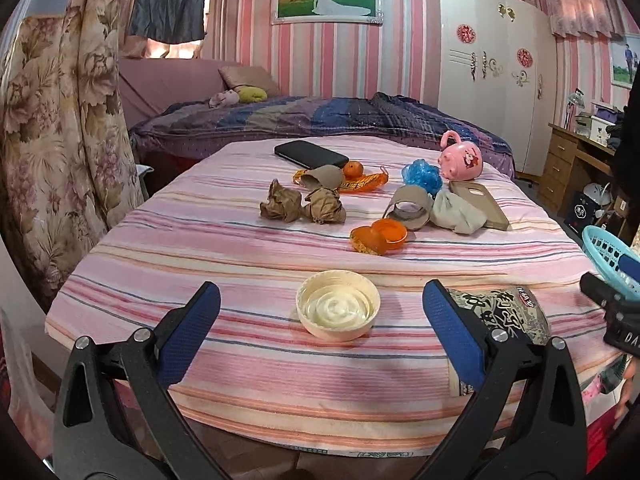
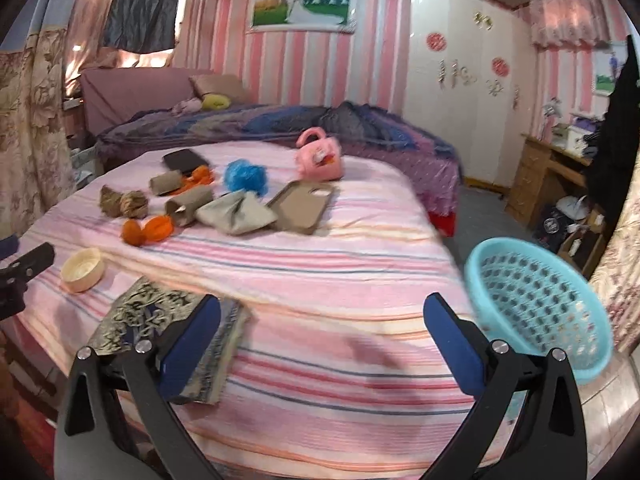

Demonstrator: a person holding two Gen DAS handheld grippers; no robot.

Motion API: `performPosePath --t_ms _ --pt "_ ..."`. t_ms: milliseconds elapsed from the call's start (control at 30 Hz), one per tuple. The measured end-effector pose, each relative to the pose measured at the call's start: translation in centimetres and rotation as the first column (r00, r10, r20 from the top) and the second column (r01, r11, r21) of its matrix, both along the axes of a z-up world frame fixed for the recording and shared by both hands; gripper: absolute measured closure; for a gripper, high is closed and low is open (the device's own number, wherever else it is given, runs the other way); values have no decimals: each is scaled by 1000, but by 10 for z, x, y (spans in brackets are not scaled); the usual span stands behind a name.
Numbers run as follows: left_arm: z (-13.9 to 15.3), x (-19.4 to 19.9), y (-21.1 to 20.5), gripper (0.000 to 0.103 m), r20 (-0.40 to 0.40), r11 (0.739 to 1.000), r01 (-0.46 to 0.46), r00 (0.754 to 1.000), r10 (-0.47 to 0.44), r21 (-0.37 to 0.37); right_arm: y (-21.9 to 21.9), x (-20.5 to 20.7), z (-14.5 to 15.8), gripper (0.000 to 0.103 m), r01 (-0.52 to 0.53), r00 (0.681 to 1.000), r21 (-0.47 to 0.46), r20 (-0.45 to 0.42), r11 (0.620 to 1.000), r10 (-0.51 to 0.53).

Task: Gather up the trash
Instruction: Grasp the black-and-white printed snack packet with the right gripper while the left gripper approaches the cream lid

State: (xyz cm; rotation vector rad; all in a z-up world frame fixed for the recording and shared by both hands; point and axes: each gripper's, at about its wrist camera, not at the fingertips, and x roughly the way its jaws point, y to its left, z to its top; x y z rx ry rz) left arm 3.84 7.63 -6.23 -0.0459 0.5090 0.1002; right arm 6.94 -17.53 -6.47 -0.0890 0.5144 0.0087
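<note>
My left gripper [image 1: 320, 308] is open and empty, its jaws either side of a cream plastic lid [image 1: 338, 305] near the table's front edge. A printed snack packet [image 1: 500, 316] lies to the lid's right, behind the right finger. Farther back lie two crumpled brown paper balls [image 1: 302, 202], orange peel [image 1: 378, 236], cardboard tubes [image 1: 410, 204] and an orange wrapper [image 1: 360, 182]. My right gripper [image 2: 322, 322] is open and empty above the striped cloth; the packet [image 2: 160, 312] lies behind its left finger. A turquoise basket [image 2: 540, 304] sits at the right.
A black phone [image 1: 311, 153], a tangerine [image 1: 353, 169], a blue mesh puff [image 1: 422, 175], a pink piggy bank [image 1: 461, 158], a grey cloth [image 1: 456, 210] and a brown phone case [image 1: 480, 204] lie on the pink striped tablecloth [image 1: 240, 248]. A bed stands behind, a desk at right.
</note>
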Motion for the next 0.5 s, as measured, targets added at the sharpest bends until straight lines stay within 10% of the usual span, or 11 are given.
performPosePath --t_ms 500 --pt "-2 9 22 5 -20 997 -68 998 67 -37 36 29 -33 5 -89 987 -17 -133 996 86"
